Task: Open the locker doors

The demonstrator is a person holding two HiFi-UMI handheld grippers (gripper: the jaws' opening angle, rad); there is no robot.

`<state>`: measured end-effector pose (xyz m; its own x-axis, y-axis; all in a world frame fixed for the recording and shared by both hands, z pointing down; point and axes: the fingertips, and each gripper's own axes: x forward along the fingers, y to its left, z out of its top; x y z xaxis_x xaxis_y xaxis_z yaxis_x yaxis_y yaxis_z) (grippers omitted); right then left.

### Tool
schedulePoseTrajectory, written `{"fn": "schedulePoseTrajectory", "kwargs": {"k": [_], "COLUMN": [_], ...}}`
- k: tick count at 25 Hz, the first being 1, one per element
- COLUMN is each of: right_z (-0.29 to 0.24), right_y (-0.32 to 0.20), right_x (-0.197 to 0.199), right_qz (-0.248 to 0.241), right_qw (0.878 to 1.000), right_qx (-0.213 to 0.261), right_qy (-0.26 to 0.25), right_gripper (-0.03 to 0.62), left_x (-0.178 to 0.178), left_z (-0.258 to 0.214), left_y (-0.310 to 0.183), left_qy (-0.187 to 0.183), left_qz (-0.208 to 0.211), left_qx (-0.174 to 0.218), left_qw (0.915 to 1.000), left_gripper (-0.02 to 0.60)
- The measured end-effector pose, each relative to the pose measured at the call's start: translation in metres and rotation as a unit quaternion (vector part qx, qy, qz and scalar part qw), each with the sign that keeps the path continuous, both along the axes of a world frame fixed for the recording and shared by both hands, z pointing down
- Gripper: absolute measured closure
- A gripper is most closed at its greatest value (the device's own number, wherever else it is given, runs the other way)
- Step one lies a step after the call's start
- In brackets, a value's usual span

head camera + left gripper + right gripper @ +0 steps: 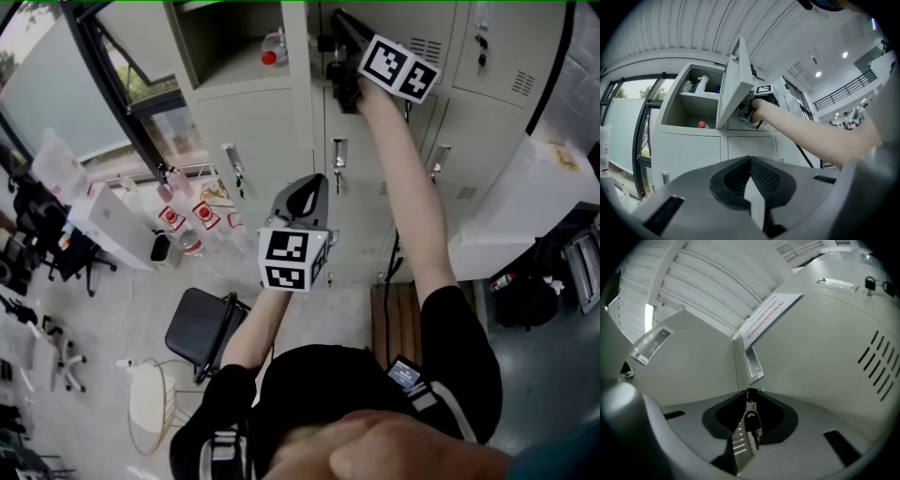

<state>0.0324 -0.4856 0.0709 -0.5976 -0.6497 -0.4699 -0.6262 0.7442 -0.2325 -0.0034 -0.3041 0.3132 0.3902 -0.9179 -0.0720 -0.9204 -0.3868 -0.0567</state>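
The grey lockers (pixel 262 131) stand in front of me. At the top left, one door (pixel 733 84) hangs open on a compartment (pixel 234 56) holding a red-capped bottle (pixel 272 52). My right gripper (pixel 330 42) is raised to the neighbouring upper door (pixel 825 357), just below its recessed handle (pixel 753 364). Its jaws (pixel 750 392) are shut on a key at the lock, and a second black-headed key (pixel 752 420) dangles from the ring. My left gripper (pixel 305 187) is held level lower down, away from the lockers. Its tips (pixel 750 160) meet with nothing between them.
Lower doors with vertical handles (pixel 234 169) (pixel 339 159) are closed. A black chair (pixel 202 328) and a white wire stool (pixel 150 403) stand on the floor at left, with bottles (pixel 192 220) near the window. A white box (pixel 525 206) juts out at right above a wooden bench (pixel 398 319).
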Motion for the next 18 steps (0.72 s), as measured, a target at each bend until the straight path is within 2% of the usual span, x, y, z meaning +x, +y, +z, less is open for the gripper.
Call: {"fn": "schedulePoseTrajectory", "kwargs": {"k": [7,14,18], "right_z": [0.004,0.006,0.006], "right_y": [-0.003,-0.005,-0.004], "right_x": [0.004,0.003,0.005], "right_qz": [-0.052,-0.139,-0.151], "right_qw": [0.993,0.96,0.951], "right_qx": [-0.037,-0.077,-0.081], "right_qy": [-0.103,-0.231,-0.257], "right_gripper": [0.5,0.497,0.497], "left_x": [-0.008,-0.016,-0.018], "left_z": [0.002,0.005,0.003], "left_y": [0.004,0.007,0.01], "left_qy": [-0.004,-0.005,-0.008], "left_qz": [0.005,0.002,0.002], "left_qx": [-0.006,-0.005,-0.002], "left_qw": [1.0,1.0,1.0], "left_gripper": [0.572,0.572,0.572]}}
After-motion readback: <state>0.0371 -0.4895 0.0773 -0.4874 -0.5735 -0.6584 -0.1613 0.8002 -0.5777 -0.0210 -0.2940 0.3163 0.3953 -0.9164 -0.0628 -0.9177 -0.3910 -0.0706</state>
